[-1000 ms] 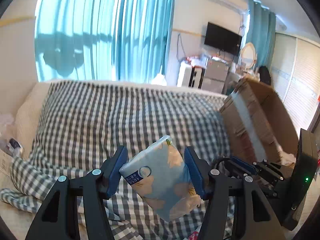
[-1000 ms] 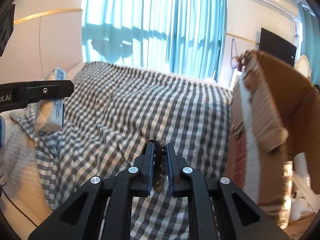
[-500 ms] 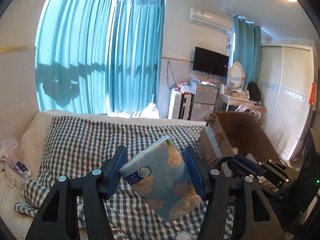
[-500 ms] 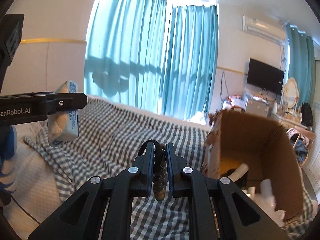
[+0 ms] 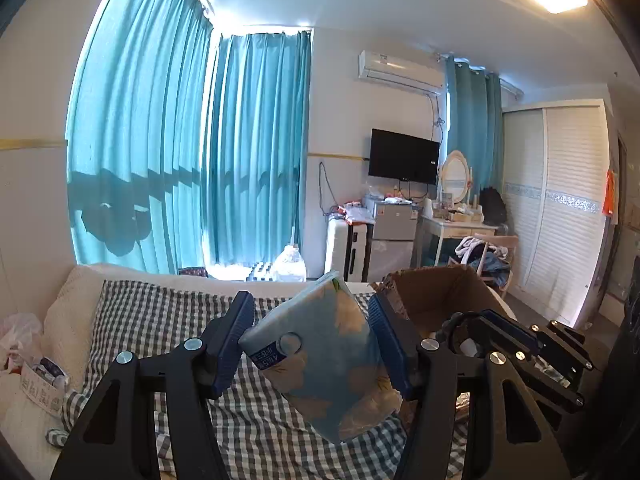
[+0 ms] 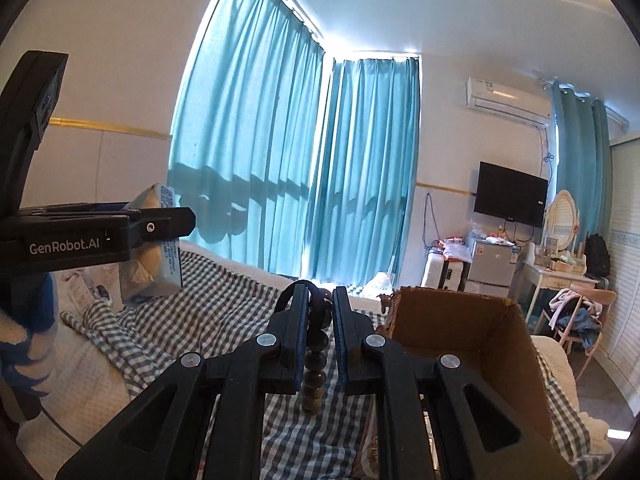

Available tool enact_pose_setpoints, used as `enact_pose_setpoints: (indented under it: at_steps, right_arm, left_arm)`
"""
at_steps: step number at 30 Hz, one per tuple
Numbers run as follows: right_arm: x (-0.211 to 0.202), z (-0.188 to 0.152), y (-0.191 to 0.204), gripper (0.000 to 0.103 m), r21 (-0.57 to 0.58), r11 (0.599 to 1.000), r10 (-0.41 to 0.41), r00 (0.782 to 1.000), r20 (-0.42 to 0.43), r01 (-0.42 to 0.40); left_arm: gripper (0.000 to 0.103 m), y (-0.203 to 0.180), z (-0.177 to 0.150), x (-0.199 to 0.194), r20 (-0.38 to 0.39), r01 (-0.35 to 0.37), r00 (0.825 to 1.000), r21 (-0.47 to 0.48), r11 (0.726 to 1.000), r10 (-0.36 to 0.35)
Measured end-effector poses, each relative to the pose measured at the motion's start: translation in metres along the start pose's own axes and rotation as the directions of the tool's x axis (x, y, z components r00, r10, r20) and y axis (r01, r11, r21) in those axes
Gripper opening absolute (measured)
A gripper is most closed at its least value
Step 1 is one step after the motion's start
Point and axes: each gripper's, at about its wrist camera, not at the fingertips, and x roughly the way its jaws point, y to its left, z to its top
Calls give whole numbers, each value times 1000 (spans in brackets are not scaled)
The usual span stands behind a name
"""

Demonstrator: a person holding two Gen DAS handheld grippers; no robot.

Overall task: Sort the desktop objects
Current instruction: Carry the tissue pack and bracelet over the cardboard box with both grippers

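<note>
Tissues in a soft blue pack (image 5: 320,356) sit squeezed between the pads of the left gripper (image 5: 312,344), up in the air above the checked blanket (image 5: 160,320). The pack is tilted. The right gripper (image 6: 320,336) is clamped tight on a string of dark brown beads (image 6: 314,376), which hangs down between its jaws. An open cardboard box (image 6: 452,324) stands on the bed, just to the right of both grippers.
</note>
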Motion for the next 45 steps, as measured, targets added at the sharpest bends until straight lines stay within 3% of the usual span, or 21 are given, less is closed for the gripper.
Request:
enact_pose_setpoints:
  at_steps: [13, 18, 23, 33, 45]
  right_arm:
    - [-16, 2, -43, 11, 28, 997, -76, 997, 25, 75]
    - [-22, 2, -65, 11, 41, 992, -120, 992, 29, 119]
    - [-22, 0, -85, 11, 57, 985, -162, 987, 23, 161]
    - [-8, -19, -137, 11, 111, 962, -245, 969, -41, 248]
    - [40, -62, -168, 11, 148, 947, -258, 949, -181, 286]
  left_arm:
    - [61, -49, 8, 22, -20, 45, 999, 87, 995, -44]
    - [61, -72, 11, 35, -49, 128, 991, 81, 988, -125]
    - [61, -103, 14, 54, -72, 169, 984, 119, 978, -161]
    - [61, -151, 1, 111, -157, 262, 958, 148, 954, -239]
    - [61, -192, -39, 183, -284, 343, 916, 179, 922, -285]
